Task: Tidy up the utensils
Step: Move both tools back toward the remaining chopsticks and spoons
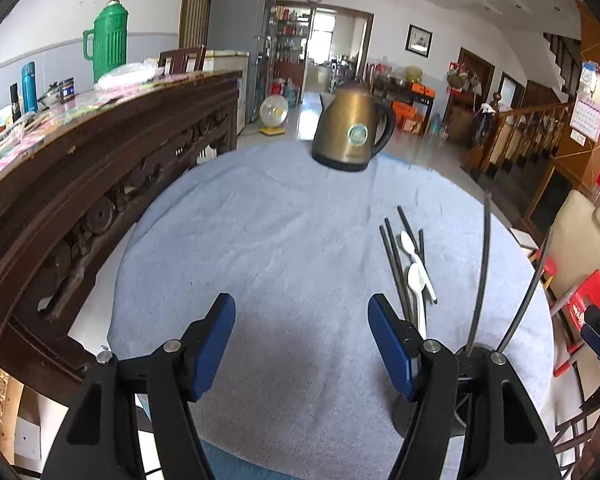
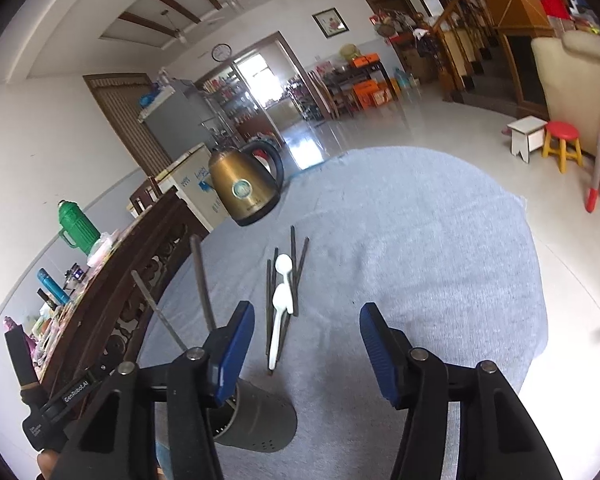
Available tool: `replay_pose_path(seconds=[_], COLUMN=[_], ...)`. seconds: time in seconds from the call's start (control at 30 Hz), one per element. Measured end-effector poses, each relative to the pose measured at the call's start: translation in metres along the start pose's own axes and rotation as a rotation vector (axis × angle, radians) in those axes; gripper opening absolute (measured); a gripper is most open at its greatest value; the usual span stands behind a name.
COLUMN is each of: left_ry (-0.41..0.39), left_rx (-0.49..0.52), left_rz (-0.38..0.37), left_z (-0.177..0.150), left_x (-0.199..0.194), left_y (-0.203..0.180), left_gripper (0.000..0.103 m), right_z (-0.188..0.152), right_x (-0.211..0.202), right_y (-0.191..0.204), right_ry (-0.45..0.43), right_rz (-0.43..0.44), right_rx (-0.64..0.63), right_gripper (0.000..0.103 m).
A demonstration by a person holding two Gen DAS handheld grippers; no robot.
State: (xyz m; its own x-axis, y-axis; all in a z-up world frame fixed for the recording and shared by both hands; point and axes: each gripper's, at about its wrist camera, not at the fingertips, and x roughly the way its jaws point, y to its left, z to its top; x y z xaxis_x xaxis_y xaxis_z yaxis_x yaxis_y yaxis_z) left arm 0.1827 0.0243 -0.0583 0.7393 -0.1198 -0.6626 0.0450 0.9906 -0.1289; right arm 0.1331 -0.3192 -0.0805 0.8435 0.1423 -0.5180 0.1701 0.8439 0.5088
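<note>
Two chopsticks (image 2: 202, 284) already stand in the dark holder (image 2: 256, 420) near the table (image 1: 260, 220) edge, so I judge the sorting is under way. On my left, the left gripper (image 1: 302, 344) hangs with jaws apart over bare cloth, holding nothing. Further right, loose chopsticks (image 1: 396, 256) and two white spoons (image 1: 416, 276) lie bundled beyond the holder. The right gripper (image 2: 306, 344), jaws apart and empty, faces that pile, probably lined up for the next pick.

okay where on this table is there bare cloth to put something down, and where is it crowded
Bare cloth lies left of the chopsticks and white spoons, reaching toward the wooden cabinet, and between the kettle and those utensils. The right wrist view shows more bare cloth right of them. Crowded: around the utensils and the metal holder.
</note>
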Motion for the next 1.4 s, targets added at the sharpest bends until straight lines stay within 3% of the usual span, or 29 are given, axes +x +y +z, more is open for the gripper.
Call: replay_pose_path(seconds=[0.6, 0.97, 1.4], left_ry=[0.109, 0.081, 0.115], left_rx=[-0.003, 0.036, 0.031], left_rz=[0.047, 0.090, 0.107], left_z=[-0.015, -0.013, -0.013], left_x=[0.037, 0.038, 0.061], left_y=[0.005, 0.001, 0.009], left_gripper=[0.069, 0.069, 0.069], right_z=[-0.017, -0.020, -0.024], right_x=[0.040, 0.051, 0.081], right_y=[-0.029, -0.033, -0.035], right_ry=[0.119, 0.148, 0.210], right_rz=[-0.020, -0.030, -0.051], right_rx=[0.077, 0.083, 0.095], right_gripper=[0.056, 0.056, 0.056])
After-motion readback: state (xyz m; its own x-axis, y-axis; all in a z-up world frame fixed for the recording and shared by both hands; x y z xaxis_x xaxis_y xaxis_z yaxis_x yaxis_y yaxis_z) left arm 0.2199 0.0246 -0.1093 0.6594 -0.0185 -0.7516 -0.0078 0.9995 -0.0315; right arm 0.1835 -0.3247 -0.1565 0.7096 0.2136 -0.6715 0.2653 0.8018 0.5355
